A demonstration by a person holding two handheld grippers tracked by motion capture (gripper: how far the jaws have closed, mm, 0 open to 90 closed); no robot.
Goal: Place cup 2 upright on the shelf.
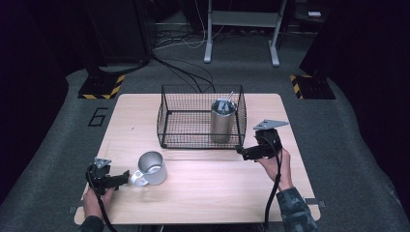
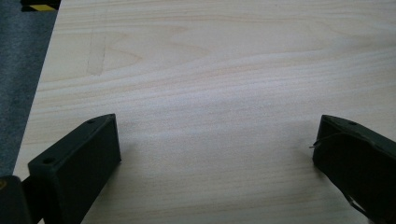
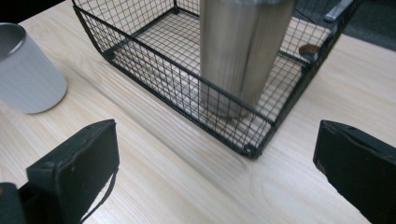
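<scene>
High view first: light wooden table (image 1: 203, 193) with a black wire basket (image 1: 169, 121) sitting toward the far middle. A tall steel tumbler (image 1: 223, 121) stands upright inside the basket, tucked into its right-hand end, and there's something thin poking out of its top, too small to make out. A white mug (image 1: 153, 167) sits out on the bare table, nearer the person and left of centre, well apart from the basket, with its handle pointing left.

Left gripper (image 1: 121, 178) is down at the near-left corner, held low by the person's left hand (image 1: 94, 199), and its tip is right at the mug's handle. Can't tell from up there whether it actually touches. In the left gripper view the jaws are spread wide with nothing but plain wood grain between them, so it's holding nothing.

Right gripper (image 1: 240, 152) is at the basket's near-right corner, in the right hand (image 1: 276, 164), grey plate on top and cable trailing back along the sleeve. In the right gripper view its jaws are also wide apart and empty, looking straight at the basket's corner with the tumbler just behind the mesh, and the mug shows off at the upper left edge.
</scene>
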